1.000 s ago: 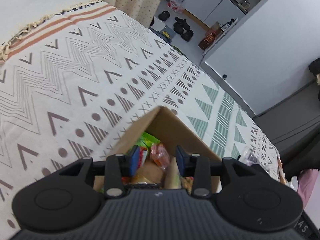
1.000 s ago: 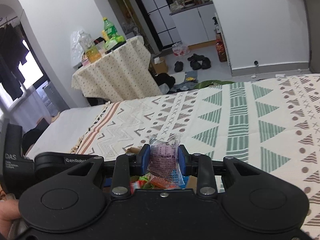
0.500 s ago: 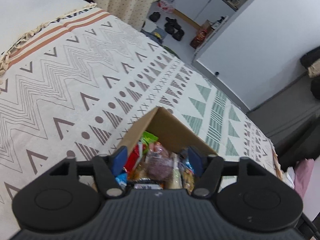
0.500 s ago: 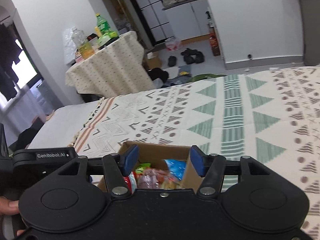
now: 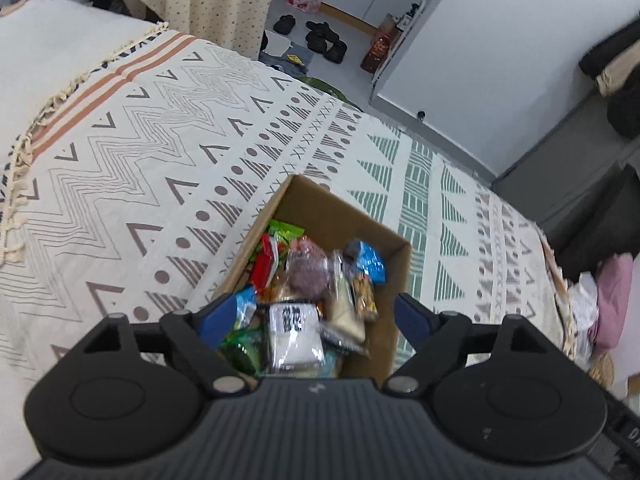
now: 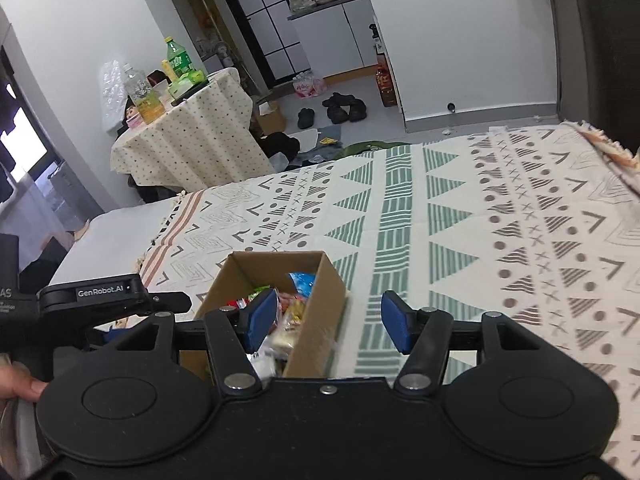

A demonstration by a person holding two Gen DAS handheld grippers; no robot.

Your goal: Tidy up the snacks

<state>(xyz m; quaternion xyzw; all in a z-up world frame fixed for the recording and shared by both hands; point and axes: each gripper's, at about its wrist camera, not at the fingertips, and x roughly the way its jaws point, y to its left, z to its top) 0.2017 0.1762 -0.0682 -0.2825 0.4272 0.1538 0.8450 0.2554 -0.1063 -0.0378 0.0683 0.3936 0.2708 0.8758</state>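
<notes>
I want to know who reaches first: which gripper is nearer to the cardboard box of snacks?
Left, though only slightly. The left gripper hangs open directly over the cardboard box, snacks between its fingers. The right gripper, also open, straddles the box's right wall, partly over the blanket.

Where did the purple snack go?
The purple snack lies inside the cardboard box on the patterned blanket, seen in the left wrist view beside a blue packet.

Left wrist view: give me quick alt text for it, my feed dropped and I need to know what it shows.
An open cardboard box packed with wrapped snacks sits on a patterned bedspread, seen from above. The left gripper hangs over the box with its jaws wide apart and nothing between them. A purple-filled clear packet lies on top of the pile.
</notes>
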